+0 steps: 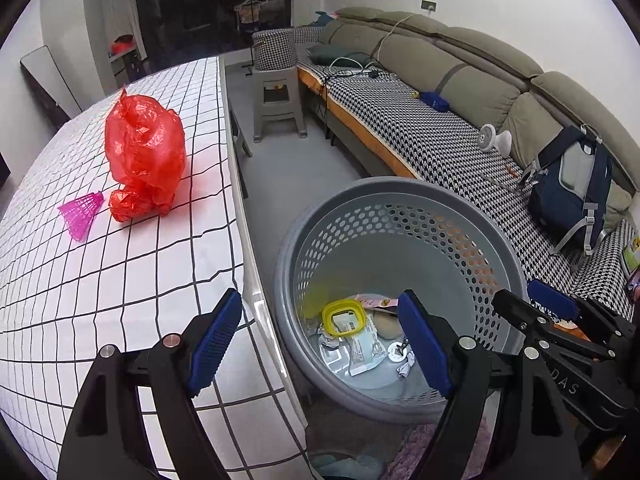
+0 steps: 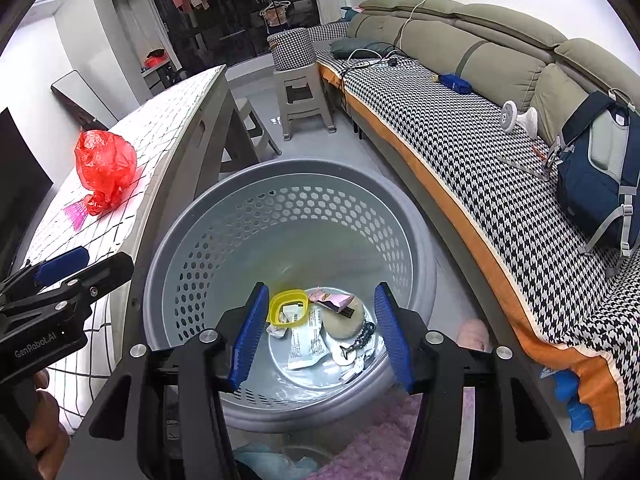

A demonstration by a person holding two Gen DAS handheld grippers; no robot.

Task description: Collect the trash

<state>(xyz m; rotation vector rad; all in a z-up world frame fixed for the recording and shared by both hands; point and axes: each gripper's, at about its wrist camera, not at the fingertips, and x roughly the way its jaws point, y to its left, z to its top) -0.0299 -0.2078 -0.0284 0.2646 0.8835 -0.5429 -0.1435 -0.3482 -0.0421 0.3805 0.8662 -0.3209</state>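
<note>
Trash basket (image 2: 192, 248) lies under right gripper (image 2: 320, 334), jaws apart, empty. Left gripper (image 1: 320, 344) wide, empty; ahead-left: 1 red bag (image 1: 146, 152), 1 pink shuttlecock (image 1: 82, 212) on table (image 1: 120, 320).

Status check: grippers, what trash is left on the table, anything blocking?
Left gripper and right gripper open, empty, over the bin. Red bag and pink shuttlecock on table. Nothing blocking.

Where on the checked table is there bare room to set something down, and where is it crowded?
The table is bare between the left tool and the red plastic bag, and again beyond the bag toward the far edge. It is crowded only where the bag and the pink shuttlecock lie side by side. The basket bottom is littered.
</note>
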